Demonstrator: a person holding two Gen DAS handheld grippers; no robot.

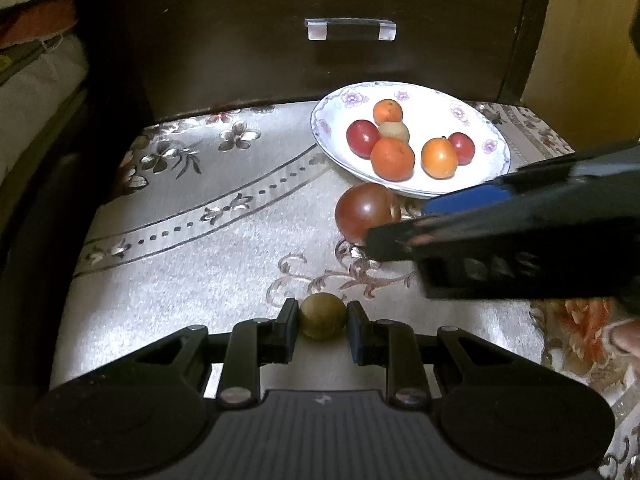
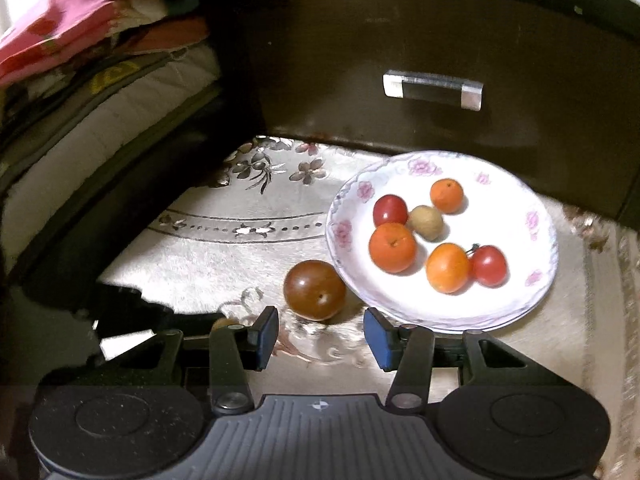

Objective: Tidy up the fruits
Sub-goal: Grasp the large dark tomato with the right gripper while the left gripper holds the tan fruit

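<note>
A white floral plate (image 1: 496,140) (image 2: 532,280) holds several small fruits: orange ones, red ones and a tan one. A dark brown-red round fruit (image 1: 362,210) (image 2: 315,290) lies on the cloth just beside the plate's near-left rim. My left gripper (image 1: 323,320) is shut on a small olive-brown fruit (image 1: 323,316), low over the cloth. My right gripper (image 2: 320,330) is open and empty, just short of the dark fruit; it shows in the left wrist view (image 1: 400,224) next to that fruit.
A silver floral cloth (image 1: 200,240) covers the surface. A dark wooden drawer front with a clear handle (image 1: 351,30) (image 2: 433,90) stands right behind the plate. Folded bedding (image 2: 100,80) is stacked at the left. A yellow wall (image 1: 580,40) is at the right.
</note>
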